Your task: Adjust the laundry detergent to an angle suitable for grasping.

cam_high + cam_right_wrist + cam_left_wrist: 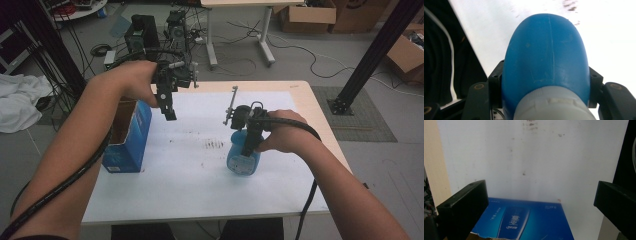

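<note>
On white surface (190,185), right hand-held gripper (248,145) clamping smooth rounded blue plastic bottle (242,161), standing upright, white cap up; left hand-held gripper (169,111) gaping wide.

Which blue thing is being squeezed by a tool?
The round blue bottle with the white cap. The right tool is shut on it. The blue box stands open-topped at the table's left, below the open left tool, untouched.
</note>
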`<state>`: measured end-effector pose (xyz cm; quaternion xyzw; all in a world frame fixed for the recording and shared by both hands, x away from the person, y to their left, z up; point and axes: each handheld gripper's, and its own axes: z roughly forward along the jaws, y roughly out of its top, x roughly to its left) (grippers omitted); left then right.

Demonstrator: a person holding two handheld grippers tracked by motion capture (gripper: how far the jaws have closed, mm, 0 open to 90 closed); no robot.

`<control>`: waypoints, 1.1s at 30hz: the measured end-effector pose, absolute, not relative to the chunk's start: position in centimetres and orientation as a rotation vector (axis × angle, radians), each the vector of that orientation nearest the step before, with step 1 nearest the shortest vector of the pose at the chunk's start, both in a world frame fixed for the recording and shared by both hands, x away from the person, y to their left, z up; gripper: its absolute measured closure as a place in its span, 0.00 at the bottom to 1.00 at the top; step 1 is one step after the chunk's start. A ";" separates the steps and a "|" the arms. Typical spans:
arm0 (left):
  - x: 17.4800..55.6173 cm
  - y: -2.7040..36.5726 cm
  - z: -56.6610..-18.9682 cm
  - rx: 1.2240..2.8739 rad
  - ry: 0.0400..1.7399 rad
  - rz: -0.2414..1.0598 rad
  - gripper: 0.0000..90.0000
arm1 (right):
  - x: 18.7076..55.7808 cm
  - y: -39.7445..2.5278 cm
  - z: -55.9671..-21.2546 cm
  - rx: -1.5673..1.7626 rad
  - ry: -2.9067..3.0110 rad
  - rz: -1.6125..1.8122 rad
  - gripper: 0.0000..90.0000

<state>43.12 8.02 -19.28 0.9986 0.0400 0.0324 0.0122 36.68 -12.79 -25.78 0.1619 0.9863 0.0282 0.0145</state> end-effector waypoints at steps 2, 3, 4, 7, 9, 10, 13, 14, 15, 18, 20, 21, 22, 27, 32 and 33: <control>43.0 8.0 -19.2 3.111 0.124 0.108 0.00 | 37.0 -13.1 -25.6 0.569 3.053 0.098 0.43; 43.0 8.0 -19.2 3.111 0.119 0.108 0.00 | 37.3 -13.3 -25.5 0.613 3.045 0.111 0.43; 42.9 8.0 -19.2 3.111 0.119 0.108 0.00 | 37.5 -13.4 -25.4 0.642 3.038 0.122 0.43; 42.8 8.0 -19.2 3.114 0.120 0.108 0.00 | 38.1 -13.6 -25.3 0.721 3.011 0.132 0.43; 42.8 8.0 -19.2 3.114 0.120 0.108 0.00 | 38.5 -13.6 -25.3 0.806 2.990 0.119 0.43; 42.8 8.0 -19.2 3.115 0.123 0.108 0.00 | 38.6 -13.6 -25.3 0.817 2.984 0.117 0.43; 42.7 8.0 -19.2 3.117 0.125 0.106 0.00 | 39.0 -13.4 -25.6 0.844 2.969 0.094 0.43; 42.7 7.9 -19.3 3.117 0.122 0.107 0.00 | 39.2 -13.3 -25.7 0.858 2.967 0.086 0.43; 42.7 7.9 -19.3 3.112 0.122 0.106 0.00 | 39.3 -13.3 -25.8 0.882 2.964 0.093 0.43; 42.6 7.8 -19.4 3.111 0.115 0.105 0.00 | 39.6 -13.1 -26.3 0.895 2.963 0.099 0.43; 42.6 7.8 -19.4 3.112 0.112 0.105 0.00 | 39.7 -12.9 -26.6 0.898 2.961 0.112 0.43; 42.6 7.8 -19.4 3.112 0.112 0.103 0.00 | 39.7 -12.8 -26.7 0.904 2.962 0.109 0.43; 42.5 7.8 -19.5 3.113 0.110 0.102 0.00 | 39.7 -12.7 -26.9 0.901 2.967 0.101 0.43; 42.5 7.9 -19.5 3.110 0.114 0.103 0.00 | 39.8 -12.2 -27.9 0.875 2.983 0.092 0.43; 42.6 8.1 -19.6 3.113 0.119 0.097 0.00 | 39.8 -11.9 -28.6 0.871 2.986 0.092 0.43; 42.6 8.2 -19.7 3.113 0.120 0.097 0.00 | 39.8 -11.8 -28.7 0.868 2.991 0.083 0.43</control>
